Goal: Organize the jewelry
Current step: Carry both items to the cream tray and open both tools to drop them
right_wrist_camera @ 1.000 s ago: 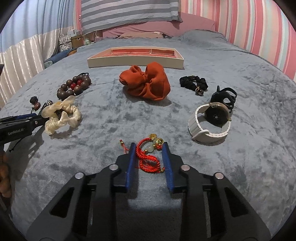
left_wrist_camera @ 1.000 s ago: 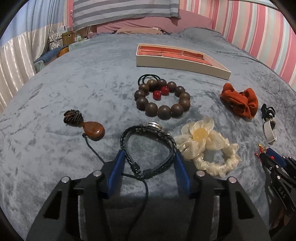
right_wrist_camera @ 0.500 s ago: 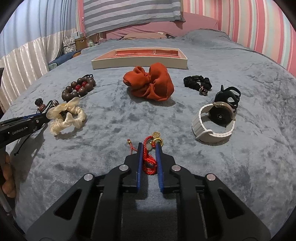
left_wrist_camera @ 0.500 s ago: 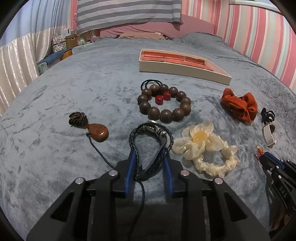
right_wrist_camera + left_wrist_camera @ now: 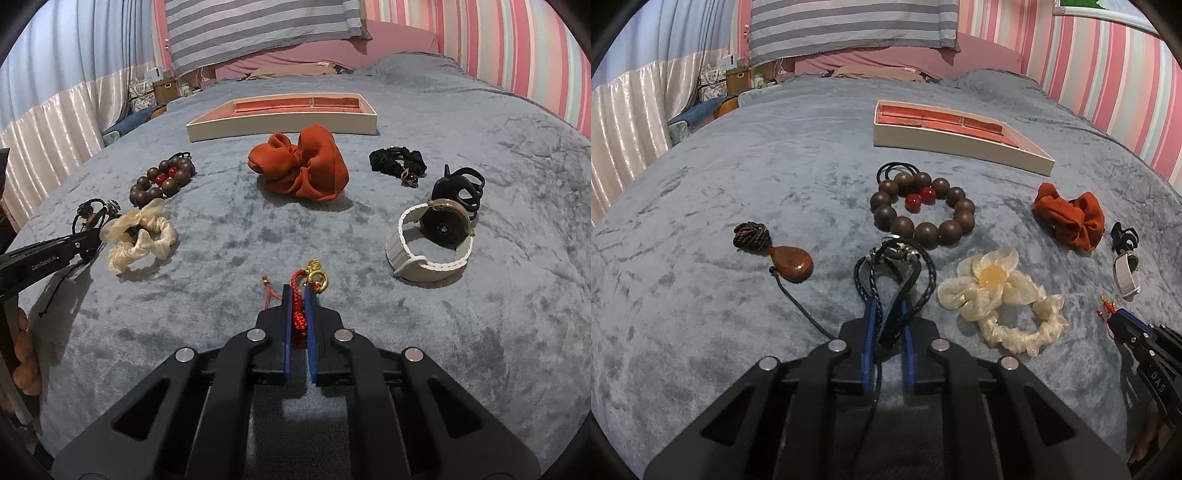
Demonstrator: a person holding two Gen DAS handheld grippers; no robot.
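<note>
Black braided bracelet point(image 5: 895, 273) pinched up off grey blanket, 6 o'clock of wooden bead bracelet point(image 5: 921, 210); red cord charm point(image 5: 300, 301) (gold rings) clamped too.

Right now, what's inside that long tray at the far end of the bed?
The tray shows only its red lining and a divider; no jewelry is visible in it. Its near wall hides the front strip of the floor, so something small and flat there couldn't be seen.

Bare blanket point(image 5: 236, 236) before orange scrunchie point(image 5: 301, 168)

Counted on the grey bedspread: three fabric scrunchies (rust-orange point(image 5: 301, 164), cream satin point(image 5: 142, 236), black point(image 5: 397, 162)), three bracelets (brown wooden-bead point(image 5: 923, 210), black braided leather point(image 5: 895, 266), red knotted cord point(image 5: 299, 299)), one white-strapped watch point(image 5: 432, 236), one amber teardrop pendant point(image 5: 792, 262), one black claw clip point(image 5: 460, 186), one cream tray with red lining point(image 5: 280, 123).
</note>
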